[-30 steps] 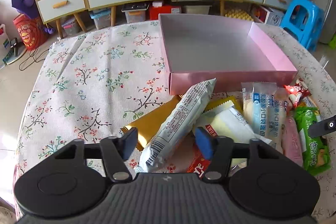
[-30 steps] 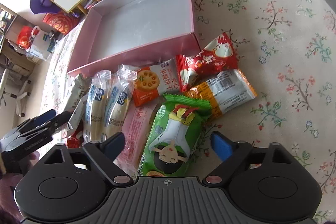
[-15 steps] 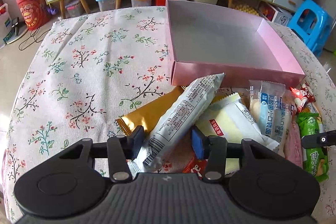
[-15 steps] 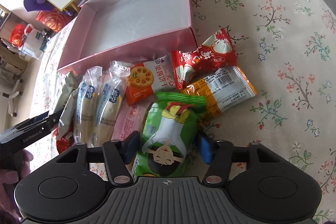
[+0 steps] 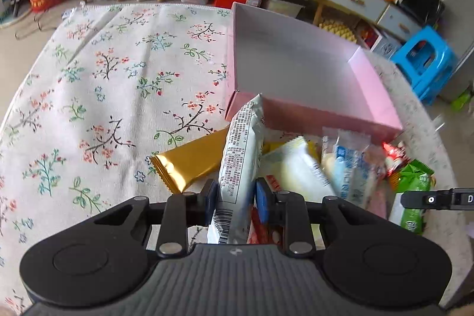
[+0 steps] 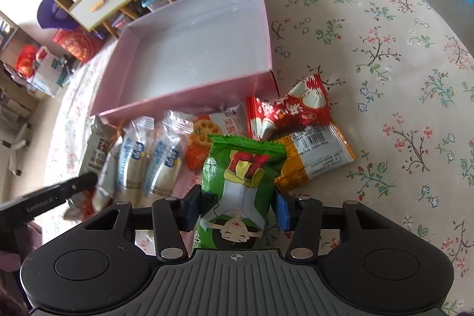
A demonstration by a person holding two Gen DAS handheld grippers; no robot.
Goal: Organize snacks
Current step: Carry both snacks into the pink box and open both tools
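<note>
Bright, soft daylight; strong fisheye bending at edges; slight motion blur.

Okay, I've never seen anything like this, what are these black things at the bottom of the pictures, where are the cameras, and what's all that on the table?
There is no robot here. A person holds a two-finger gripper in each hand, and each has a wide-angle camera looking forward along its fingers, so the black shape at the bottom of each picture is the tool itself.

One picture is from the left gripper. Its blue pads are shut on a long white snack packet, whose far end tilts up toward the box.

The other is from the right gripper. Its jaws are closing, the pads already pressing on a green snack bag.

On the floral tablecloth sits a shallow pink box, with nothing in it, probably where the snacks go. In front of it lie more snacks, among them a gold wrapper, a red bag and two clear packets with blue labels.
</note>
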